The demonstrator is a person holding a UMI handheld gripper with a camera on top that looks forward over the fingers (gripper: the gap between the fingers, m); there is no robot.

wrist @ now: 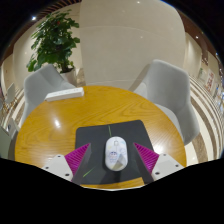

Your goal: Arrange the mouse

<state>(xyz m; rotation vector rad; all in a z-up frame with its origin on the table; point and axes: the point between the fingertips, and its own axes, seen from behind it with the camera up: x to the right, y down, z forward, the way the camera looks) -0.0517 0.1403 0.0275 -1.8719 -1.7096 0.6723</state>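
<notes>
Round wooden table (60,125) with two grey chairs (160,85) behind it. White mouse (115,153) sat on a dark mousepad (115,140), long axis pointing straight away, between the gripper (113,156) fingers, spread wide, holding nothing.

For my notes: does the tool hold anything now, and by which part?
Nothing is held. The tool is open; the mouse lies on the mat between its fingers, with a gap at each side.

You're looking at a white mouse (114,152) on a dark grey mat (95,140); the round table (60,125) is yellowish wood; your finger pads (80,158) are magenta; the two chairs (165,85) are pale grey; the plant (55,40) is green.
</notes>
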